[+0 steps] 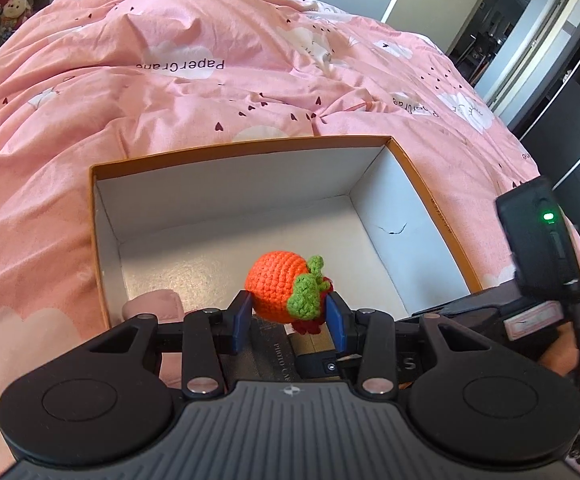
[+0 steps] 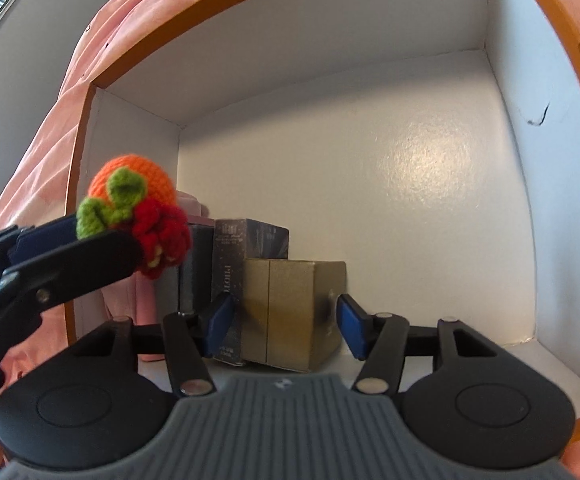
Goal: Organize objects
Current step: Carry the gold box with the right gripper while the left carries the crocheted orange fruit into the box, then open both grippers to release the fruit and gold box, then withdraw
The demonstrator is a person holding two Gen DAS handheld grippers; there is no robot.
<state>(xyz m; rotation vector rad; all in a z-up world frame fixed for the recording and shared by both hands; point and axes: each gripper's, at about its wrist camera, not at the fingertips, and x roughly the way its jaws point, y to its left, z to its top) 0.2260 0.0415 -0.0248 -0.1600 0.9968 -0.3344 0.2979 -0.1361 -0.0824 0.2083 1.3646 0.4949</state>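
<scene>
My left gripper (image 1: pixel 288 320) tilts steeply down over the open box (image 1: pixel 242 148), low centre of its frame, blue pads clamped on the crocheted orange fruit (image 1: pixel 280 290), which hangs above the box floor. The fruit's green leaves (image 1: pixel 306 298) face right in that view. My right gripper (image 2: pixel 282 326) also angles down inside the box, jaws apart around the gold box (image 2: pixel 290 312), pads not pressing it. That gold box stands upright beside a dark carton (image 2: pixel 232 264), lower centre.
</scene>
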